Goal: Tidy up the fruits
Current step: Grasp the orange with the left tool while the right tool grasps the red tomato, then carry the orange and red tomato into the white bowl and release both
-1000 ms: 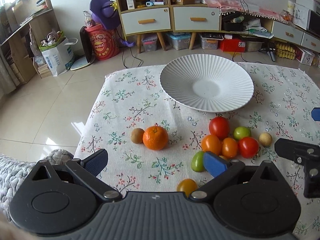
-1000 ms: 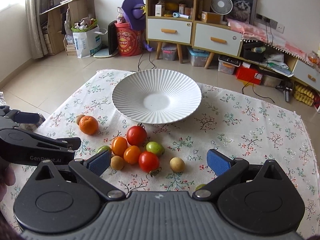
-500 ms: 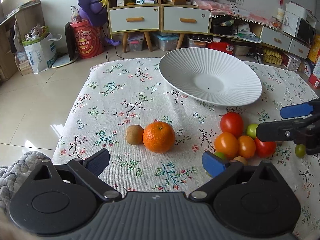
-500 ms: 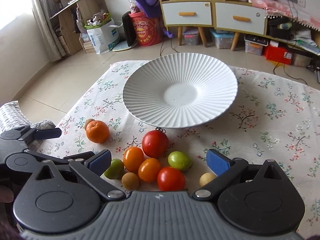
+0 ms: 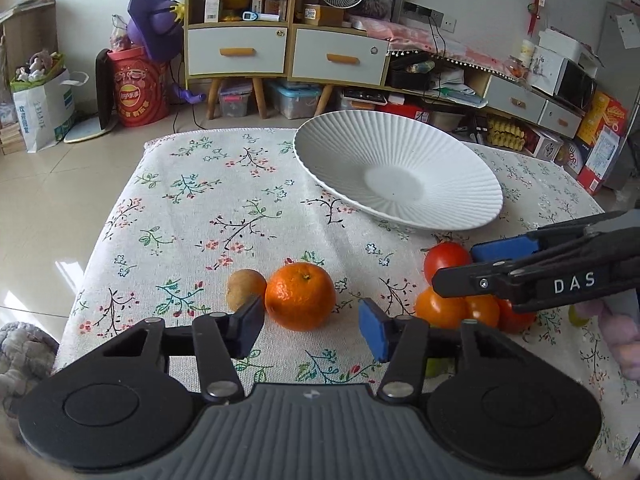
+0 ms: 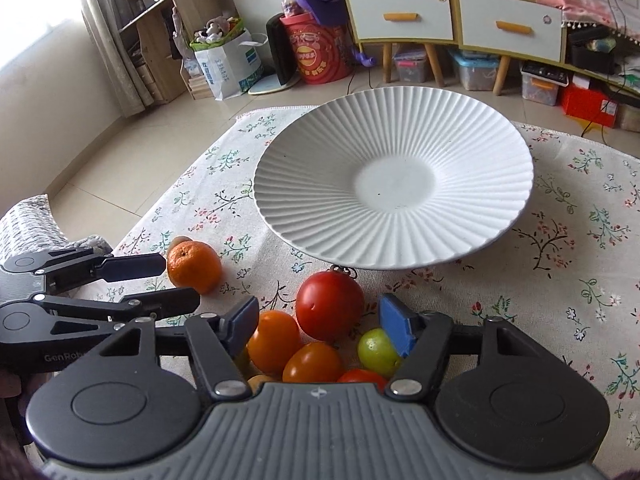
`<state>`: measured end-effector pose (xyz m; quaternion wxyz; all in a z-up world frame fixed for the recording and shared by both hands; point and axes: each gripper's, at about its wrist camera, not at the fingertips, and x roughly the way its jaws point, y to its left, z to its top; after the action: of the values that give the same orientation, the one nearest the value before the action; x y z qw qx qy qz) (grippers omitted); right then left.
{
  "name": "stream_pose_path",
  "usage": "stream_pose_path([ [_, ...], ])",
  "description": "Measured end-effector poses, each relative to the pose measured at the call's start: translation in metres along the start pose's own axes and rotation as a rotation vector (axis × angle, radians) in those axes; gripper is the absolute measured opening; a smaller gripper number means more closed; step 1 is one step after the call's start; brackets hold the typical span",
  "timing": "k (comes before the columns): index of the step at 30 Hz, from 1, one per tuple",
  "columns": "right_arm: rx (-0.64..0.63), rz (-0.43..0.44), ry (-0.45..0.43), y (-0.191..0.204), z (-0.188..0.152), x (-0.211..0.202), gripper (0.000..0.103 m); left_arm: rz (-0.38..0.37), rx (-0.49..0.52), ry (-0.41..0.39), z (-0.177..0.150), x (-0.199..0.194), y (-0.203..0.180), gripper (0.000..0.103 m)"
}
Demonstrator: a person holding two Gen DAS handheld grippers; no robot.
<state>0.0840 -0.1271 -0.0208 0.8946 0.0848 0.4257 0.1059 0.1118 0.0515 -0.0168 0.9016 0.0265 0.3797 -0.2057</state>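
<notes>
Mandarin (image 5: 300, 296) low in the middle of the left wrist view, resting on the flowered desk (image 5: 200, 220), framed by the left gripper (image 5: 311, 320). Jaws just been closing, now half spread around it; left pad close to the peel, right pad apart from it, so not pinching yet. Small brown fruit (image 5: 244, 288) touching the mandarin, right at the left pad's tip. Risk: catching that fruit under the pad, or nudging it so it rolls off the desk's near-left edge. Uneven contact also likely to push the mandarin sideways rather than clamp it. White plate (image 5: 320, 160) empty, upper right.

Right wrist view: right gripper (image 6: 320, 324) over the cluster at lower centre, jaws likewise just been closing, half spread, pressing on nothing. Red tomato (image 6: 330, 304) between them, but an orange tomato (image 6: 274, 340) crowding the left pad and a green tomato (image 6: 374, 350) tucked by the right pad; possibly touching, hard to tell. Risk: gripping two at once, bruising soft skin, or scattering neighbours. Also the two grippers close together at the left of frame; could knock into each other on lifting toward the plate.
</notes>
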Motion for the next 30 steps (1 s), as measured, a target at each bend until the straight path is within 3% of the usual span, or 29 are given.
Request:
stream_pose_path([
  [9,0.058,0.033,0.019,-0.005,0.002,0.004,0.052,0.032,-0.023,0.014,0.002,0.008,-0.002,0.049],
  [12,0.079,0.039,0.031,-0.009,0.003,0.007,0.042,0.043,-0.024,0.025,0.003,0.01,-0.002,0.044],
  [18,0.088,0.043,0.043,-0.009,0.004,0.013,0.037,0.066,-0.012,0.028,0.002,0.01,-0.005,0.043],
  [30,0.085,0.055,0.057,-0.007,0.005,-0.006,0.035,0.081,-0.022,0.022,0.01,-0.002,-0.012,0.042],
])
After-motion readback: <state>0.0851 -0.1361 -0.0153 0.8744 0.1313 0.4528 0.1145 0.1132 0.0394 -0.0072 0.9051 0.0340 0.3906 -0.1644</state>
